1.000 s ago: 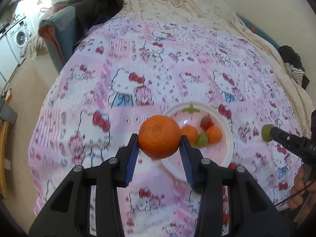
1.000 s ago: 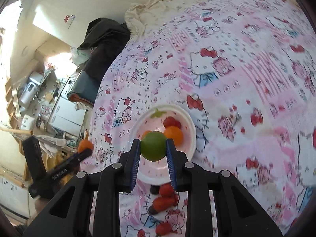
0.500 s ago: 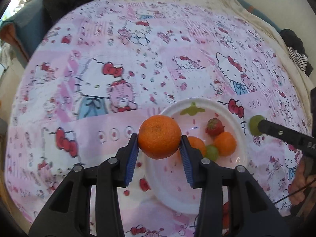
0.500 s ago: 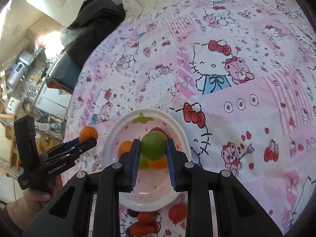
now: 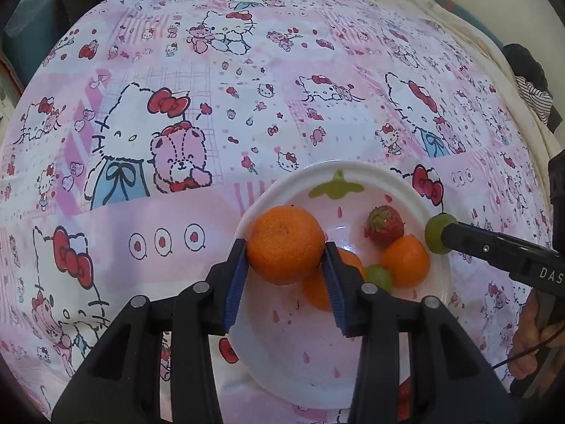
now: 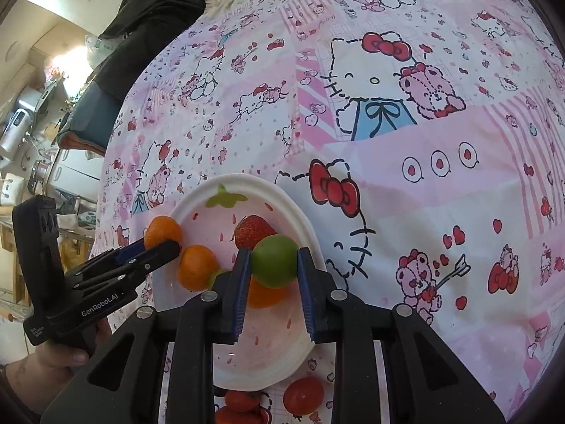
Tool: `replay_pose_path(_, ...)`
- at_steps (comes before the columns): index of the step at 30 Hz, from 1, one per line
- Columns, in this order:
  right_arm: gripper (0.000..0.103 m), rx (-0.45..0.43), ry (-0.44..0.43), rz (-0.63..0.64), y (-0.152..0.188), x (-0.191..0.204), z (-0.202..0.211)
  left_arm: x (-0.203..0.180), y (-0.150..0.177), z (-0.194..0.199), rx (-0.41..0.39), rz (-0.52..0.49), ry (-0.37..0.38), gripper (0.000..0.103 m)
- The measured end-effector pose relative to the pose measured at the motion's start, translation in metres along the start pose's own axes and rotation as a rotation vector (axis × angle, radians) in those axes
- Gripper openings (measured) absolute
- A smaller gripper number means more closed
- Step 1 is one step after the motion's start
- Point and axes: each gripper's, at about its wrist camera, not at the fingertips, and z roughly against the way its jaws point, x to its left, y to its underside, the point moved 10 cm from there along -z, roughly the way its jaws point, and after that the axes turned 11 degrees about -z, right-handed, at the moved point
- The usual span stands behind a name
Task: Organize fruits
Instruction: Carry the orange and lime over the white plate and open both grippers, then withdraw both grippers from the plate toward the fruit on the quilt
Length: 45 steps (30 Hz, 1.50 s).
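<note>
My left gripper (image 5: pixel 285 247) is shut on an orange mandarin (image 5: pixel 285 243), held over the left rim of the white strawberry-print plate (image 5: pixel 353 176). My right gripper (image 6: pixel 273 263) is shut on a green lime (image 6: pixel 274 260), held over the plate's (image 6: pixel 197 198) right side. On the plate lie a strawberry (image 5: pixel 384 224), two mandarins (image 5: pixel 406 261) and a green grape (image 5: pixel 380 277). The right gripper with its lime (image 5: pixel 435 233) shows at the plate's right rim in the left wrist view. The left gripper with its mandarin (image 6: pixel 162 231) shows at the plate's left rim in the right wrist view.
The plate sits on a pink Hello Kitty bedspread (image 5: pixel 176 106). Several red tomatoes and strawberries (image 6: pixel 303 395) lie on the bedspread just in front of the plate. Dark clothes (image 6: pixel 148 10) and kitchen furniture lie beyond the bed's far left.
Both grippers have moved forward and down towards the plate, each still holding its fruit. The mandarin and the lime now hang over the plate's rims.
</note>
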Motion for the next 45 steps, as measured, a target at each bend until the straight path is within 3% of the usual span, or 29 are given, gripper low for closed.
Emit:
replay_pose_path(7,0.031,0.011,0.014,0.004,0.003,0.001,-0.006,0.000,-0.002,0.001,-0.005,-0.020,-0.031,0.041)
replay_pose_path(9,0.031,0.007,0.012,0.000,0.002,0.001,-0.006,0.000,-0.002,0.002,-0.015,-0.021,-0.039,0.064)
replay_pose_path(11,0.031,0.005,0.019,0.004,0.002,0.000,-0.006,0.001,-0.005,0.008,-0.041,-0.024,-0.054,0.078)
replay_pose_path(14,0.033,0.009,0.022,0.000,0.002,-0.002,-0.006,0.000,-0.008,0.012,-0.057,-0.029,-0.054,0.083)
replay_pose_path(15,0.043,0.013,0.015,-0.004,0.002,-0.001,-0.006,0.000,-0.008,0.013,-0.058,-0.026,-0.053,0.083)
replay_pose_path(16,0.069,0.014,0.009,-0.004,0.001,-0.001,-0.005,0.001,-0.009,0.014,-0.058,-0.020,-0.051,0.083)
replay_pose_path(18,0.089,-0.003,0.023,0.001,0.000,0.000,-0.002,0.004,-0.009,0.015,-0.061,-0.009,-0.053,0.083)
replay_pose_path(30,0.089,-0.040,0.024,0.027,-0.005,0.009,0.011,0.009,-0.010,0.032,-0.113,0.000,-0.084,0.083)
replay_pose_path(38,0.089,-0.108,-0.006,0.031,0.003,0.022,0.047,0.015,0.001,0.064,-0.165,0.034,-0.113,0.083)
replay_pose_path(45,0.089,-0.156,-0.005,0.075,0.018,0.033,0.079,0.014,0.017,0.091,-0.189,-0.010,-0.153,0.083)
